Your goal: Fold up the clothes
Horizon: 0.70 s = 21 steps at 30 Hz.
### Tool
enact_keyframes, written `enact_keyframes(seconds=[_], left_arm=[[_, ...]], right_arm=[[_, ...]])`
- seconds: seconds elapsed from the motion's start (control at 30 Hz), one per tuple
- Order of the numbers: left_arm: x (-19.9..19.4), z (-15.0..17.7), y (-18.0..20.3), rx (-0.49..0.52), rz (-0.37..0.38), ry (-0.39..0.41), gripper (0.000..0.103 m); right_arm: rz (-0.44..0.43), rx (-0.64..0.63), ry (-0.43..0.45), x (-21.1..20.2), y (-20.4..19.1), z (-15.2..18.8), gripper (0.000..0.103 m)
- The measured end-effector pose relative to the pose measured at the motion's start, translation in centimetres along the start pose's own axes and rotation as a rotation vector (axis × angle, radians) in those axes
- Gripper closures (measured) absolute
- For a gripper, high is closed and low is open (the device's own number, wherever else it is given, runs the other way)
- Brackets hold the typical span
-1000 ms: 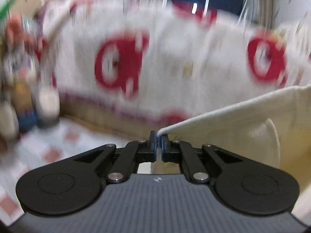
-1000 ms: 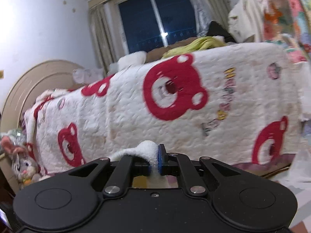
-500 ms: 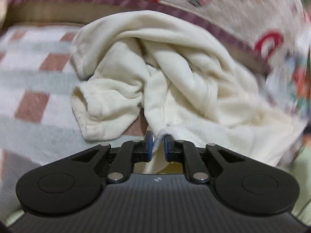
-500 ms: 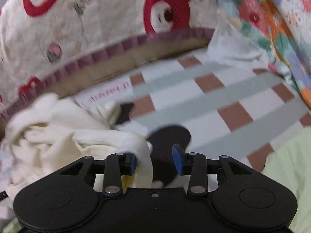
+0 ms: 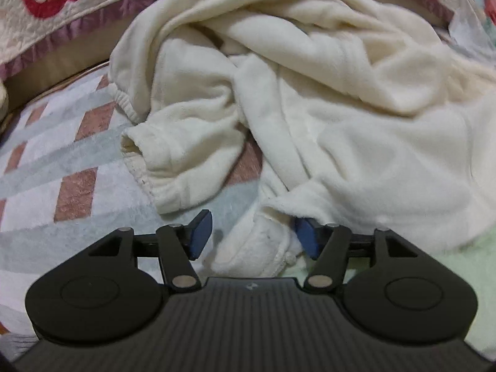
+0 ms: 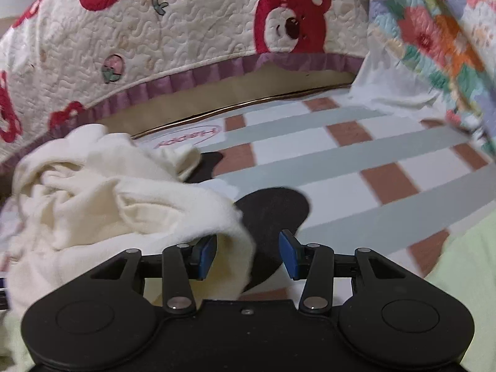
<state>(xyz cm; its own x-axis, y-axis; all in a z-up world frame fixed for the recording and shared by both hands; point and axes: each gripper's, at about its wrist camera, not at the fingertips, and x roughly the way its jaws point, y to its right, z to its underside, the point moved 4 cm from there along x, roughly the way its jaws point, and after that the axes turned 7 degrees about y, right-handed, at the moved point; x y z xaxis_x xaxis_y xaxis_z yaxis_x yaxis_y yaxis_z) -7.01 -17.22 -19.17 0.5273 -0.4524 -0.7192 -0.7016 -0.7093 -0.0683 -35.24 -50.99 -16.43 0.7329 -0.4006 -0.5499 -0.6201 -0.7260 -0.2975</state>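
Lying crumpled on the checked mat (image 5: 77,167), the cream fleece garment (image 5: 341,117) sits just in front of the bear-print quilt (image 6: 186,31) that hangs over the bed's side. The left claw (image 5: 252,238) has just been opening; its blue pads stand apart, with a hemmed edge of the garment lying loose between them, close against the right pad and clear of the left. The right claw (image 6: 246,255) has also just been opening and stands wide, a fold of the same garment draped by its left pad, the right pad free above a dark round patch (image 6: 272,207) on the mat.
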Motion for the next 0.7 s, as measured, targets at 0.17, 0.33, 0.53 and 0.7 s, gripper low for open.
enact_keyframes(seconds=[0.17,0.33,0.53,0.7], left_arm=[[-4.1,-2.4,-2.2,-0.128,-0.005,0.198,0.095],[-4.4,-3.6,-6.2,-0.335,0.011,0.239,0.095],[-2.0,-4.4,-7.1,-0.445,0.048,0.205,0.095],[-1.5,-3.7,-6.9,-0.454,0.053,0.182,0.095]], right_arm=[[-0.371,0.267,0.013,-1.1,0.6,-0.8,0.09],[-0.432,0.35,-0.061,0.3,2.1,-2.7,0.089],[0.129,-0.006,-0.148,4.5,2.3,-2.2,0.052],[0.192,-0.23,-0.056,2.3,-1.3,-1.0,0.057]])
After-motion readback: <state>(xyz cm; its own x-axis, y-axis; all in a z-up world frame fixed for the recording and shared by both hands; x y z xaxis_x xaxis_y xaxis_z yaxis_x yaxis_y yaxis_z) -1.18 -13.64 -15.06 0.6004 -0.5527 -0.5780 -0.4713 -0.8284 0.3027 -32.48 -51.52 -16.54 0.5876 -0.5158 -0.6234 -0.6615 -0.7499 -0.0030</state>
